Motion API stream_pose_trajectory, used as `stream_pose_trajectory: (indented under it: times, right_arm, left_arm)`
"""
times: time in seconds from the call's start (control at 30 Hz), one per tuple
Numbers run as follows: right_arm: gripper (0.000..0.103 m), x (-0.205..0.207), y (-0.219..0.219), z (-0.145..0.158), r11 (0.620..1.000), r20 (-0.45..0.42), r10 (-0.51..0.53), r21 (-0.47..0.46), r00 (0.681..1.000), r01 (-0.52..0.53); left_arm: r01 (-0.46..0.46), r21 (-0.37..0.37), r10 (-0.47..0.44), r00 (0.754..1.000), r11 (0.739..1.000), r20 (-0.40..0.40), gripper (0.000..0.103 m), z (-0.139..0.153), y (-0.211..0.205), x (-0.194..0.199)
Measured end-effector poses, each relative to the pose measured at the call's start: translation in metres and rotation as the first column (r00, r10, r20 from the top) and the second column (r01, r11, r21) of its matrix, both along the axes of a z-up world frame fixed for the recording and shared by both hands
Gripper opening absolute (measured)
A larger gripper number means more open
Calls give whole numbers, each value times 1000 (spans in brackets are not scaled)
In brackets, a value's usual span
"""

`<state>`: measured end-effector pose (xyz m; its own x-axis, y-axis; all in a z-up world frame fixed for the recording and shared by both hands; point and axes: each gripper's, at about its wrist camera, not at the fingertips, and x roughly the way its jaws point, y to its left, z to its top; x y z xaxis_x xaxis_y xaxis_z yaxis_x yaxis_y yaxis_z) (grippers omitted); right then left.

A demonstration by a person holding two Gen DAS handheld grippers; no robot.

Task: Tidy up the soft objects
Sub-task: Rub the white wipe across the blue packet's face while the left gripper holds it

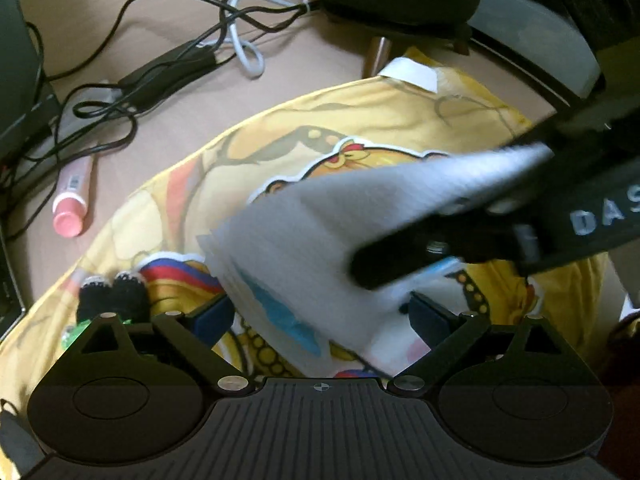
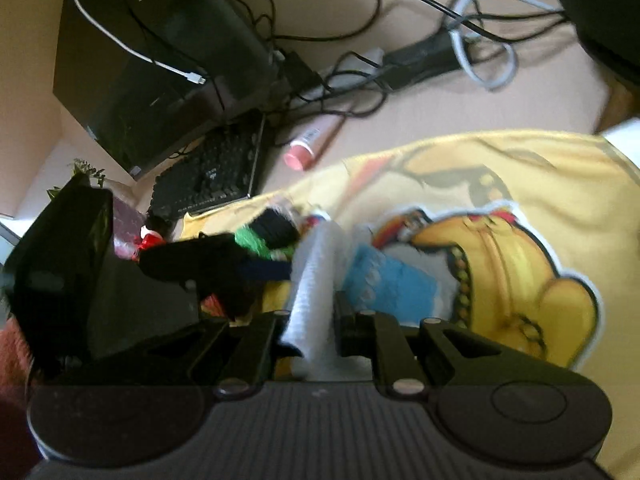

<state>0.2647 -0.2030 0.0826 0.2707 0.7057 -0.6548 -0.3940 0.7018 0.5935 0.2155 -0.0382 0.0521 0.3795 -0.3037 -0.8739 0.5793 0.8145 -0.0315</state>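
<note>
White sock (image 2: 316, 280) is clamped in your right gripper (image 2: 312, 320); left gripper (image 1: 324, 312) gapes empty (knitted pieces (image 1: 114, 296) unsorted).

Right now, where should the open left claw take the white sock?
Take the white sock by its free lower end, hanging between the left claw's open fingers. Close from both sides, since the right claw already pinches the far end and the fabric drapes flat.

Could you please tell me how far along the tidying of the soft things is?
Nothing looks sorted yet. In hand: the right gripper is shut on a white sock above the yellow cushion; the left gripper is open beneath it. Left: the black knit piece on the cushion.
</note>
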Motion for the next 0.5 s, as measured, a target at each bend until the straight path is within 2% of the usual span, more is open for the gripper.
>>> stream_pose_trajectory:
  times: [0.07, 0.17, 0.3, 0.4, 0.5]
  right_arm:
    - [13, -7, -14, -3, 999, 0, -28, -27, 1000, 28]
    - [14, -12, -39, -6, 989, 12, -125, -84, 992, 126]
    - [14, -11, -69, -4, 966, 65, -231, -107, 971, 237]
    - [14, -6, -71, -13, 950, 64, -253, -170, 965, 260]
    - [14, -1, -55, -21, 970, 20, -212, -114, 977, 213]
  left_arm:
    - [-3, -3, 3, 1000, 1000, -3, 97, -2, -2, 2]
    - [-4, -7, 4, 1000, 1000, -7, 97, -3, -3, 0]
    - [14, -17, -14, 1000, 1000, 10, 97, 10, 2, -4]
    - [20, -13, -20, 999, 1000, 26, 98, 18, 9, -10]
    - [-5, -20, 5, 1000, 1000, 14, 98, 18, 16, -12]
